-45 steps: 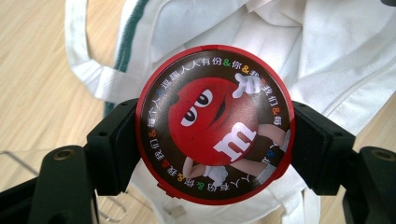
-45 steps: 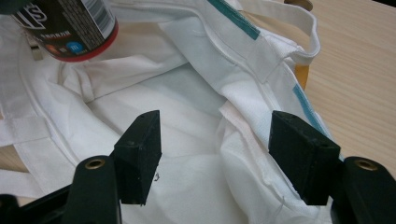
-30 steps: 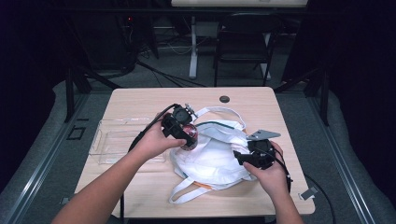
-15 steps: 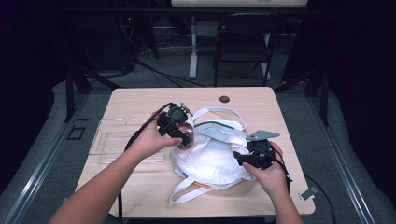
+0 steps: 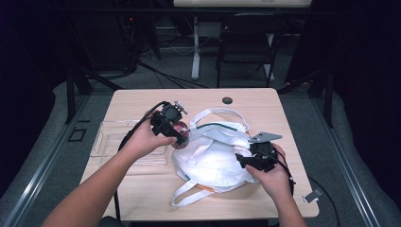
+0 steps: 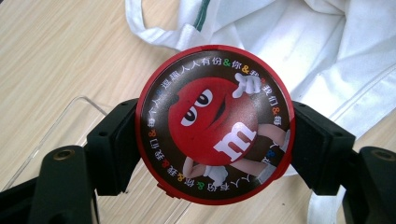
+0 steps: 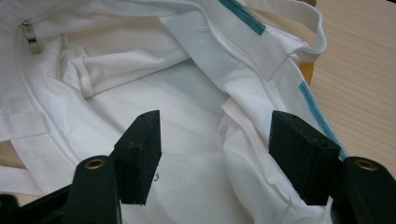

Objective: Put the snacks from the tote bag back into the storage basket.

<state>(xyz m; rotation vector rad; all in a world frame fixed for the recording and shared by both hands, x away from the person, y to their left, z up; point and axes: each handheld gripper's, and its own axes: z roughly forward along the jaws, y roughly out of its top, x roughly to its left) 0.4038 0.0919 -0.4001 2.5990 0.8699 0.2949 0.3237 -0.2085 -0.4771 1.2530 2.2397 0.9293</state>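
A round red candy tin [image 6: 215,123] with a cartoon face on its lid sits clamped by its rim in my left gripper [image 6: 215,142]. In the high view this left gripper [image 5: 177,134] holds the tin [image 5: 181,129] just above the left edge of a white cloth tote bag [image 5: 213,158] lying crumpled mid-table. My right gripper [image 5: 242,161] rests at the bag's right side. Seen from the right gripper view, that right gripper [image 7: 219,140] stands open over the bag's mouth [image 7: 187,93], with a loose fold of white cloth lying between the jaws.
A clear plastic tray [image 5: 108,142] lies on the wooden table [image 5: 142,189] left of the bag. A small black disc [image 5: 227,100] sits near the far edge. The bag's handles [image 5: 220,113] loop out at front and back. A chair [image 5: 246,42] stands beyond the table.
My left gripper has lifted the tin slightly up and back to the left, away from the bag's opening. The right gripper has stayed where it was.
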